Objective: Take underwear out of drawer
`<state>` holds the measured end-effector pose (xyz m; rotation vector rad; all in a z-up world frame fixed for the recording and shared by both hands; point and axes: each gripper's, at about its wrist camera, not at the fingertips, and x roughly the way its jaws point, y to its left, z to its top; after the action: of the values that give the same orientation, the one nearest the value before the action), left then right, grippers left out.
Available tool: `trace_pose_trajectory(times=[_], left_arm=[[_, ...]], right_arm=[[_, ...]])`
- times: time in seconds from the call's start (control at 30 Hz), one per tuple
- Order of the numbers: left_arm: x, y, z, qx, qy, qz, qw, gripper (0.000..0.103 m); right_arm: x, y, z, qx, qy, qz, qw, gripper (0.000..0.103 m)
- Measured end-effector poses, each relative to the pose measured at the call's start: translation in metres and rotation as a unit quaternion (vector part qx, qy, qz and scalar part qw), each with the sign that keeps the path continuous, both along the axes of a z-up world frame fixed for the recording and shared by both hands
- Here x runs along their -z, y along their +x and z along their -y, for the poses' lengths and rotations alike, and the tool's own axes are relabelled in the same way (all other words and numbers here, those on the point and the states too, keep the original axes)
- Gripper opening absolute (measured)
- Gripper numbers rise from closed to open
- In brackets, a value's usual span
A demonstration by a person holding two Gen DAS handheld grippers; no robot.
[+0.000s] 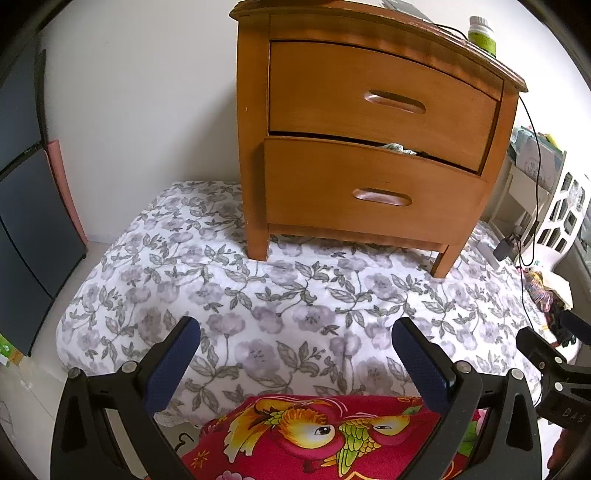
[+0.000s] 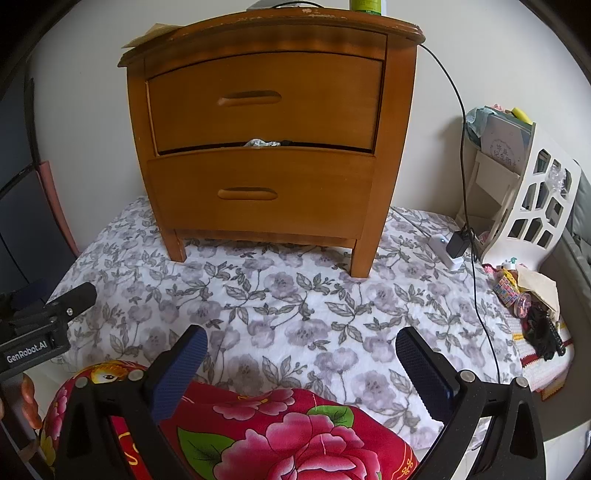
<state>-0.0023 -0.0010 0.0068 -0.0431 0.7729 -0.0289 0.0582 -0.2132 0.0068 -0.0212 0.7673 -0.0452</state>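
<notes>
Left gripper and right gripper hang spread wide, empty, before the nightstand.

floral quilt in grey and lilac covers the mattress, red flowered blanket with a parrot print bunched at the near edge. green bottle on the far right of the cabinet top, paper at its far left. black cable drops down the right side to a black adapter on a white power strip. white cut-out rack on the right holds books, small clutter near its foot. dark panels lean on the left wall
</notes>
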Motion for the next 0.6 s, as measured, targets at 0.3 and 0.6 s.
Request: trace_pose_trajectory(times=[0.3, 0.6], left_arm=[[-0.0022, -0.0004, -0.0005, 0.004, -0.008, 0.003, 1.0, 0.103], [-0.0026, -0.0007, -0.0002, 0.003, -0.005, 0.004, 1.0, 0.103]], right_arm=[[0.0006, 0.0004, 0.0, 0.0, 0.0, -0.001, 1.0, 0.103], [0.0036, -0.0012, -0.0013, -0.003, -0.002, -0.004, 1.0, 0.103]])
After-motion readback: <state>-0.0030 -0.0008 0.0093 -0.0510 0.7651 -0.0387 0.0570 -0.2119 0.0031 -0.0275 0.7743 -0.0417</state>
